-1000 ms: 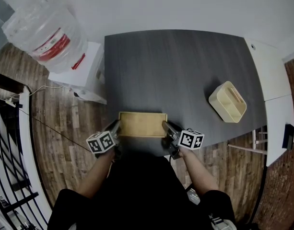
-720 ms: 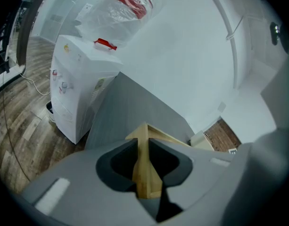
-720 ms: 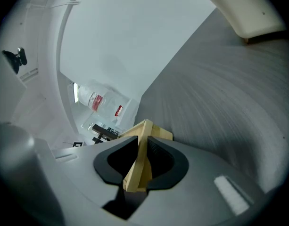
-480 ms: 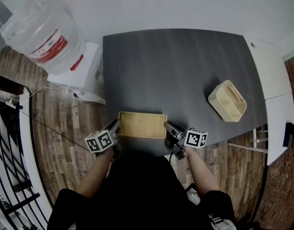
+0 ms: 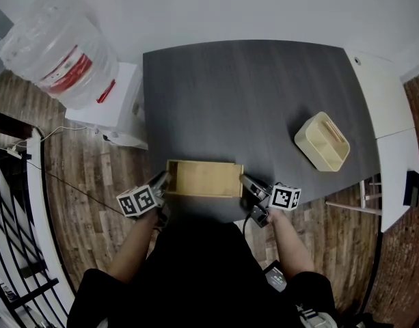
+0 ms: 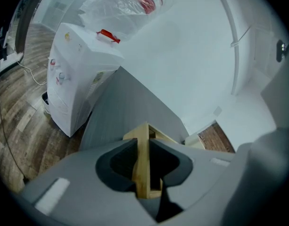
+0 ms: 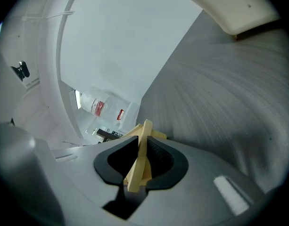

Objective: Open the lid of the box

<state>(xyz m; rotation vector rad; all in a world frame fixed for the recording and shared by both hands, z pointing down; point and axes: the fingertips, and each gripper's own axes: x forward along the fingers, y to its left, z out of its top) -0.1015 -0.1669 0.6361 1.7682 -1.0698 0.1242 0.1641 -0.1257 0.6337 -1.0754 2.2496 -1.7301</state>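
A flat wooden box [image 5: 204,178] lies at the near edge of the dark table [image 5: 250,94]. My left gripper [image 5: 161,183] is shut on the box's left end; in the left gripper view the pale wooden wall [image 6: 143,173] stands pinched between the dark pads. My right gripper [image 5: 248,184] is shut on the right end. In the right gripper view a thin wooden slat, the lid [image 7: 137,166], sits clamped at a slant between the pads. The lid sticks out a little past the box's right side.
A cream-coloured open container [image 5: 323,142] lies on the table at the right. A white water dispenser with a large bottle [image 5: 55,43] stands on the wooden floor at the left. A white desk [image 5: 394,135] adjoins the table's right side. A black railing runs along the far left.
My right gripper has moved to the right, and the box's wooden outline now reaches further right. The left gripper has stayed at the left end.
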